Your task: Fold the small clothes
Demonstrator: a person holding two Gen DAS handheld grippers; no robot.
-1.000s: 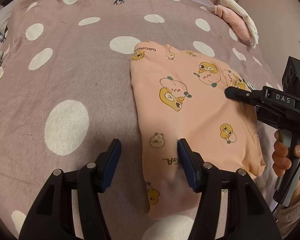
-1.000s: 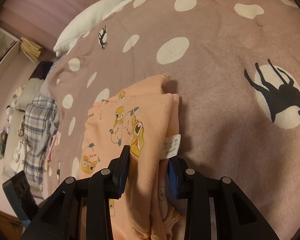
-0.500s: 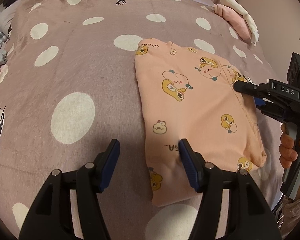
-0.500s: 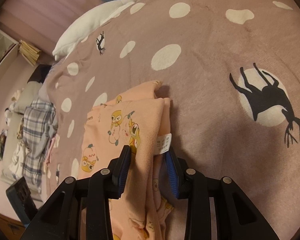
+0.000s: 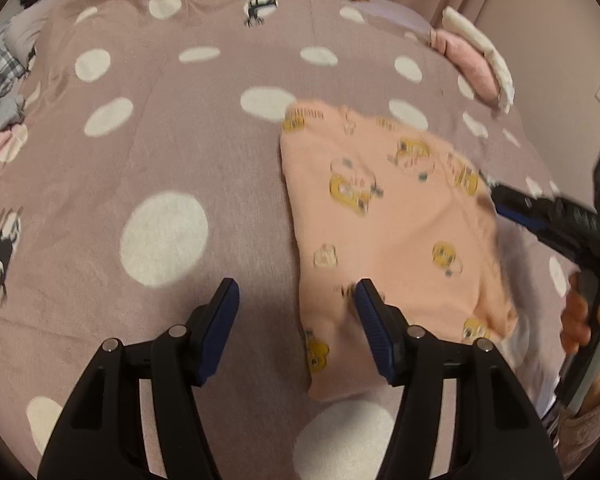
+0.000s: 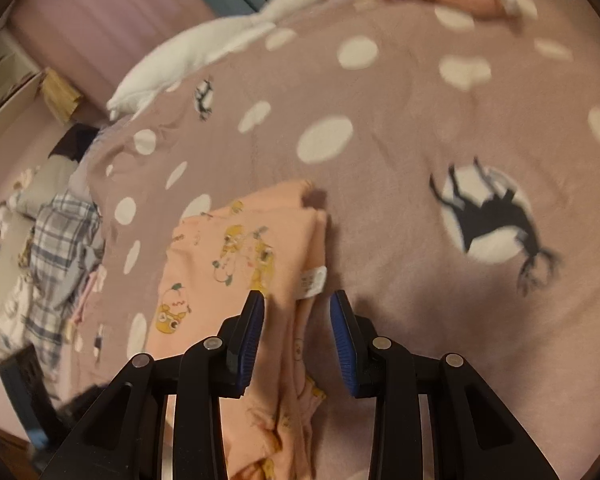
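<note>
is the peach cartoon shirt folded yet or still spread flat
Partly folded. The peach garment lies on the spotted blanket in stacked layers, its right edge doubled over with the care label showing, and bunched fabric between the right gripper fingers.

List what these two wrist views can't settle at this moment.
- Right wrist view: right gripper straddles the peach garment; motion blur hides whether the pads press it.
- Same view: print on the white care label is too small and blurred.
- Left wrist view: left gripper stands open; its right finger covers the cloth below, so contact is unclear.
- Left wrist view: the garment's right edge is hidden by the right gripper.
</note>
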